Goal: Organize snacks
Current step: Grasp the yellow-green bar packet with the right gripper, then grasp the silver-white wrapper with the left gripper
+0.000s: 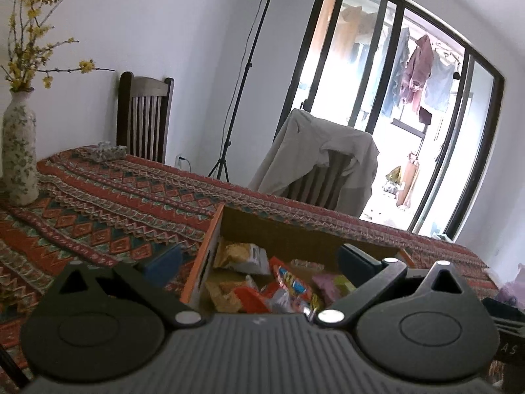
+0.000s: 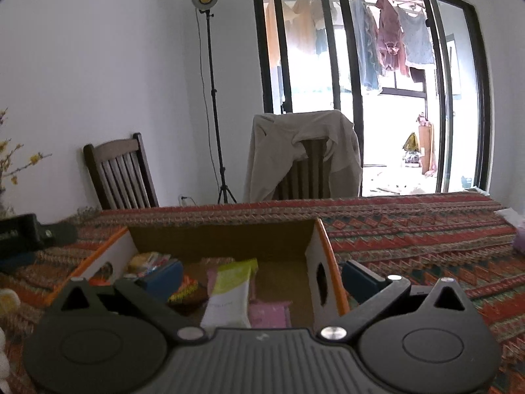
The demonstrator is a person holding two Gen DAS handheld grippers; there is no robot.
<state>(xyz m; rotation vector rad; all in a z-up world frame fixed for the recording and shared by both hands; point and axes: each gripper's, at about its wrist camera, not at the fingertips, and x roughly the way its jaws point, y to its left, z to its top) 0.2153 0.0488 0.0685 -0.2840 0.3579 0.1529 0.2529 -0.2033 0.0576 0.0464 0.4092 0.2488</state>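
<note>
Holding snack packets [image 1: 288, 282], the cardboard box [image 2: 223, 239] sits beneath both released, empty grippers.

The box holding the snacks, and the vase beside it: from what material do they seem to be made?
The box looks like cardboard: matte brown inside, white printed outer walls with orange edges and a cut handle hole. The vase seems ceramic, though the look leaves it open: an off-white body with a small green floral pattern and little shine.
</note>
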